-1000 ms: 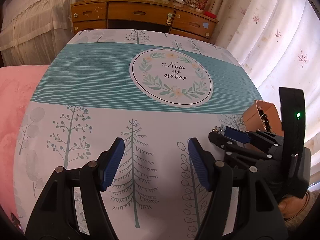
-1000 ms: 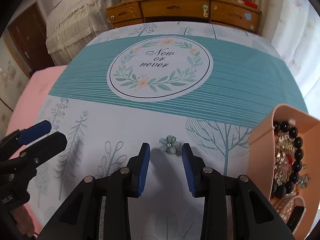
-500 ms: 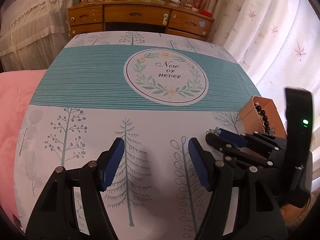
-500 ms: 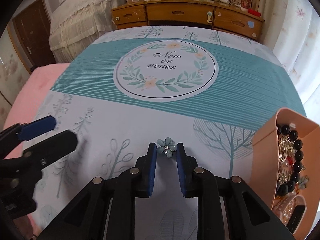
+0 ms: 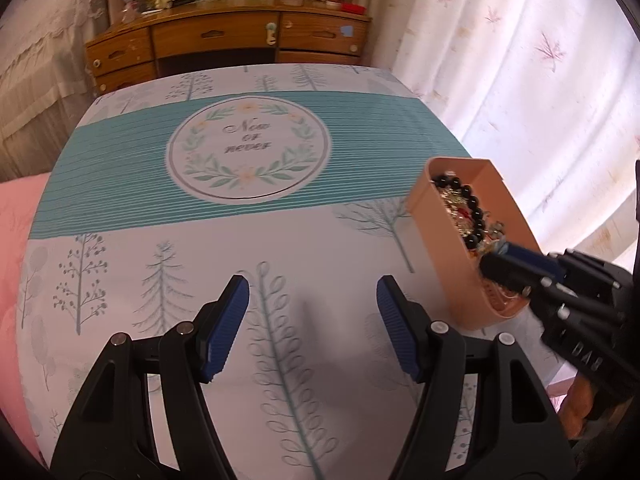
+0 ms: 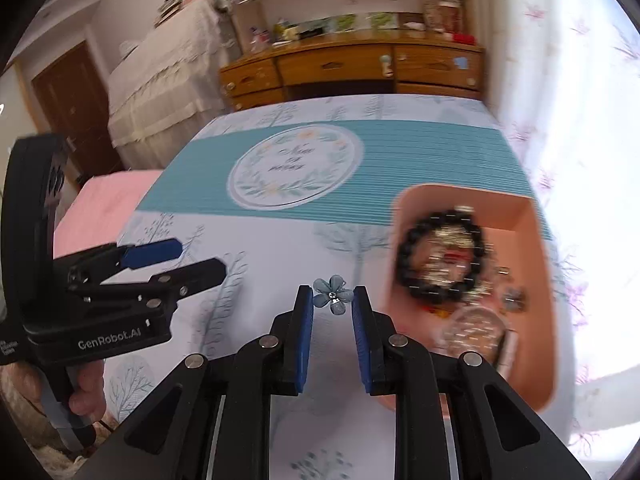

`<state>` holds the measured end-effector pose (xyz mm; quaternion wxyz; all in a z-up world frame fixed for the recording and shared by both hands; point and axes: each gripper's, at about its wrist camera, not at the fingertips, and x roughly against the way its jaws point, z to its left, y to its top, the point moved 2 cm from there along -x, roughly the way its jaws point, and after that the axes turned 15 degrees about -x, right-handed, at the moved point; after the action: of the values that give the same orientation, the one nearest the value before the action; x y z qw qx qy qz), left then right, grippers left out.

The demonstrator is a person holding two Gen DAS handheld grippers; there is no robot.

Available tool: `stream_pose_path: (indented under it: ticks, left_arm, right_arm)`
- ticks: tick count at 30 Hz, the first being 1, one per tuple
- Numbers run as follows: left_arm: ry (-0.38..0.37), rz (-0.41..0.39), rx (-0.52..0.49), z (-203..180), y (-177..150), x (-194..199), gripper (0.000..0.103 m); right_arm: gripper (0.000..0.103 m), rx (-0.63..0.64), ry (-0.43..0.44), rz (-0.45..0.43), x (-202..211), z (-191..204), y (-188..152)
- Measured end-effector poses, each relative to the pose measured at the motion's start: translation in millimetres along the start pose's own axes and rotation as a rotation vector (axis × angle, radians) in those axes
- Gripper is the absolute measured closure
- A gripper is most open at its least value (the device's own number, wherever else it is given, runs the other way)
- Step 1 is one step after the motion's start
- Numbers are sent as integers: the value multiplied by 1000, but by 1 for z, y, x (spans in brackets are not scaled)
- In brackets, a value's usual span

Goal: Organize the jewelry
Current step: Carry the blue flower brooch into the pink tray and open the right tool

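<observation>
A small blue flower-shaped jewel [image 6: 333, 294] is pinched between the blue pads of my right gripper [image 6: 332, 300], lifted off the tablecloth. To its right stands a peach box [image 6: 536, 300] that holds a black bead bracelet [image 6: 440, 256] and gold pieces. In the left wrist view the right gripper [image 5: 500, 256] hovers over the near end of that box [image 5: 440, 256]. My left gripper [image 5: 312, 308] stands open over the tree-print cloth, nothing between its fingers. It also shows at the left of the right wrist view as the left gripper [image 6: 196, 256].
The table wears a cloth with a teal band [image 5: 120, 176] and a round wreath print [image 5: 248, 152]. A wooden dresser [image 5: 224, 44] stands beyond the far edge, curtains [image 5: 520, 80] hang on the right, pink bedding [image 5: 12, 240] lies at the left.
My right gripper closed on the blue flower, lifted it off the cloth and carried it right, to the peach box. The left gripper shifted right, still open.
</observation>
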<state>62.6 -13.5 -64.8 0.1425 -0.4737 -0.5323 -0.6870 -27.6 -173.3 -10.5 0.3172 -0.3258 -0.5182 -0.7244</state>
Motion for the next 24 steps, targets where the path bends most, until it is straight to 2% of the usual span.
stream_pose_path:
  ticks: [5,14,19,24]
  left_arm:
    - [4,-6,-55,-28,22,3,39]
    - [70,-58,-96,-51,75,20,39]
    - [92,-99,-168,-61,103,24,39]
    - [81,-112,-144,-56,116,13,39]
  right_arm:
    - [84,-80,-43,-49,26,-45,18]
    - [84,-108,-90,-97,54,-96,72]
    - [84,-126,-88,-60,47,-110,103]
    - [84,-175,-88,5,22,-124,122]
